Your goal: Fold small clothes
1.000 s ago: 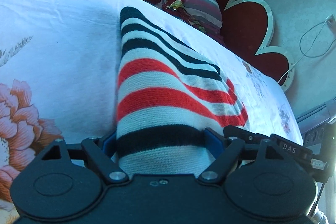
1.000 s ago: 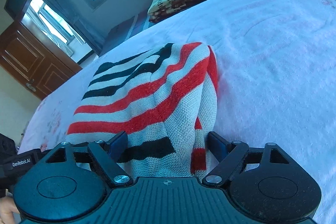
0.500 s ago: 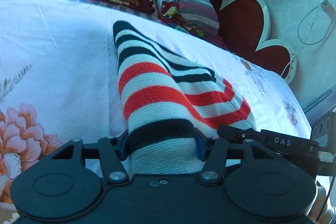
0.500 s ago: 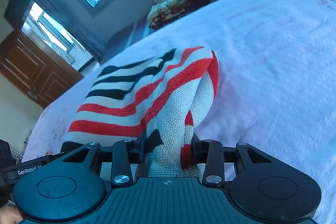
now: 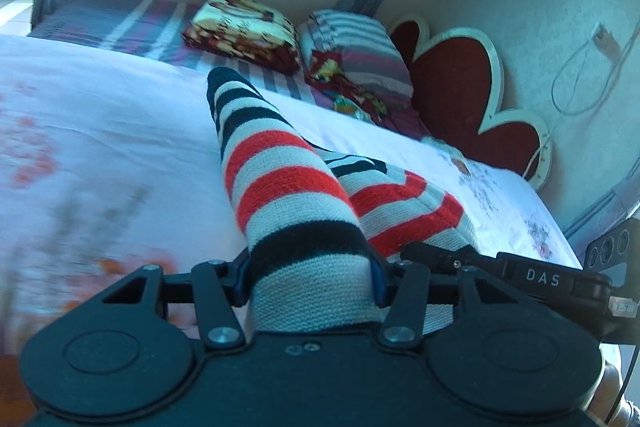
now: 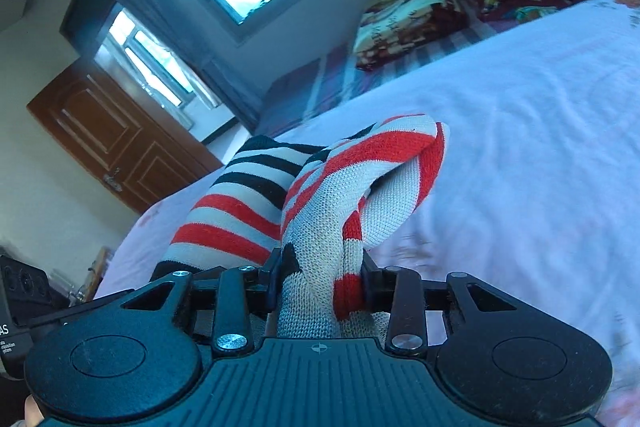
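Left wrist view: the striped knit [image 5: 288,187] is lifting off the white bedspread [image 5: 100,131], near hem bunched in my left gripper [image 5: 310,277], whose jaws are closing on it. Right gripper [image 6: 320,277] pinches the other corner, so I reckon we're mid-fold; next I need to carry both corners forward evenly.

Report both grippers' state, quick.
Left gripper: closing on the striped knit garment.
Right gripper: shut on the same garment.
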`<state>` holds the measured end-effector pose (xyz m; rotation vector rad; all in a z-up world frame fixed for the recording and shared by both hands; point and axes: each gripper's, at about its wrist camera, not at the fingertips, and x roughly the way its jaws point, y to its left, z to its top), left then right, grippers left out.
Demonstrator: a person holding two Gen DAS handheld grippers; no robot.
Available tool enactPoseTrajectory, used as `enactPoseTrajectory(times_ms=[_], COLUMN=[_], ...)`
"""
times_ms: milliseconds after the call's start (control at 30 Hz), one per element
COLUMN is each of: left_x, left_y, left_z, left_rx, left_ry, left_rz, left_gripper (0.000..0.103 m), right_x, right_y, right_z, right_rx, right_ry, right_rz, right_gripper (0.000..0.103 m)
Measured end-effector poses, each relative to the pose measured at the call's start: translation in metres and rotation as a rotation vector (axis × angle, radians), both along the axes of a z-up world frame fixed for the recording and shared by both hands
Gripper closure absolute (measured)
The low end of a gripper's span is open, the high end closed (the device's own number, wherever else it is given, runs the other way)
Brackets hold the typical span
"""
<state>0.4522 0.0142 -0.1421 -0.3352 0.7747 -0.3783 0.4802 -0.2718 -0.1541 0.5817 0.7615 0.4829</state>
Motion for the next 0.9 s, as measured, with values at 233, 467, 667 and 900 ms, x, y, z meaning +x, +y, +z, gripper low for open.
enactPoseTrajectory(times_ms=[233,467,667,900], left_x=[-0.022,-0.024,-0.020,-0.022], left_y=[0.088,0.171,0.227,0.284], left_z=[0.015,0.017,-0.001,-0.040], left_rx=[0.015,0.045,0.052,0.037], left_ry=[-0.023,-0.024,-0.001,0.047], left_rz=[0.035,0.088,0.138,0.187], left_gripper=[0.052,0.052,0.052,0.050], right_x=[-0.010,-0.003,0.014,0.022], right_y=[0.102,0.201,0.265,0.298], right_z=[0.014,0.007,-0.018,-0.051], right_rx=[0.013,0.036,0.037,0.009], right_ry=[-0.015,-0.019,-0.002,0.028], right_rz=[0.032,0.075,0.117,0.126], right_gripper=[0.067,0.067,0.067,0.066])
